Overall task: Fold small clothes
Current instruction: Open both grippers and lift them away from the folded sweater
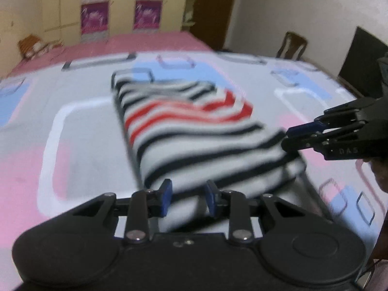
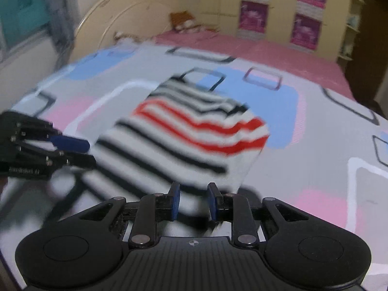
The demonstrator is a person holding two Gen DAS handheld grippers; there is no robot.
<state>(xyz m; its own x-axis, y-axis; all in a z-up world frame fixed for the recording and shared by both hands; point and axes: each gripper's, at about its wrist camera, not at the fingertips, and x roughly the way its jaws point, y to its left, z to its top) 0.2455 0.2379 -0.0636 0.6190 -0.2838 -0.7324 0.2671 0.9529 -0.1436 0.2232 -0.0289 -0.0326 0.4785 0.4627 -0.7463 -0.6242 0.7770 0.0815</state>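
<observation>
A small white garment (image 1: 194,131) with black and red stripes lies on the patterned bedsheet (image 1: 84,133), its near edge lifted. My left gripper (image 1: 188,197) is shut on that edge, with striped cloth bunched between its blue pads. My right gripper (image 1: 288,137) comes in from the right and pinches the garment's right near corner. In the right wrist view the garment (image 2: 184,140) runs away from my right gripper (image 2: 194,201), and cloth fills the gap between its pads. My left gripper (image 2: 84,154) grips the left corner there. Both views are blurred.
The sheet (image 2: 315,145) covers the near part of a bed, with pink bedding (image 2: 266,48) beyond. A curved headboard (image 2: 131,7) and small orange and white items (image 2: 181,21) are at the far end. A wooden chair (image 1: 292,46) and a dark screen (image 1: 361,60) stand at the right.
</observation>
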